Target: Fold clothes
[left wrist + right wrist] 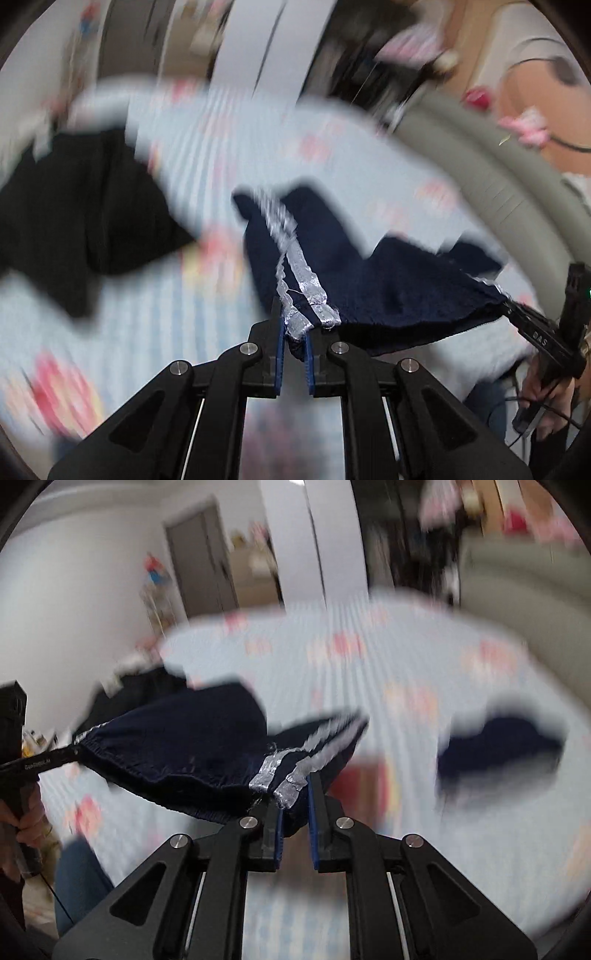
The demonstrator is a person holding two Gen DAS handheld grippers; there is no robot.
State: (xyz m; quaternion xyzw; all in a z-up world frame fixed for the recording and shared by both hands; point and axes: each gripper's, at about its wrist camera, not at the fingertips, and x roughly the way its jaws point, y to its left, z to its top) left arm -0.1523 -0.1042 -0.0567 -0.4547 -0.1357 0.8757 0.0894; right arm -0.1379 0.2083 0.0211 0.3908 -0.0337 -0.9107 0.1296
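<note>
Navy shorts (391, 288) with silver side stripes hang stretched in the air above the bed. My left gripper (293, 332) is shut on one striped end of the waistband. My right gripper (295, 805) is shut on the other striped end (284, 775). Each gripper shows in the other's view: the right one (517, 314) at the far right, the left one (70, 755) at the far left. The legs of the shorts (332, 734) trail away from me. Both views are blurred by motion.
The bed has a light blue striped sheet (229, 155) with pink prints. A black garment (74, 218) lies at the left of it, and a dark navy garment (498, 749) at the right. A grey padded headboard (461, 147) curves behind.
</note>
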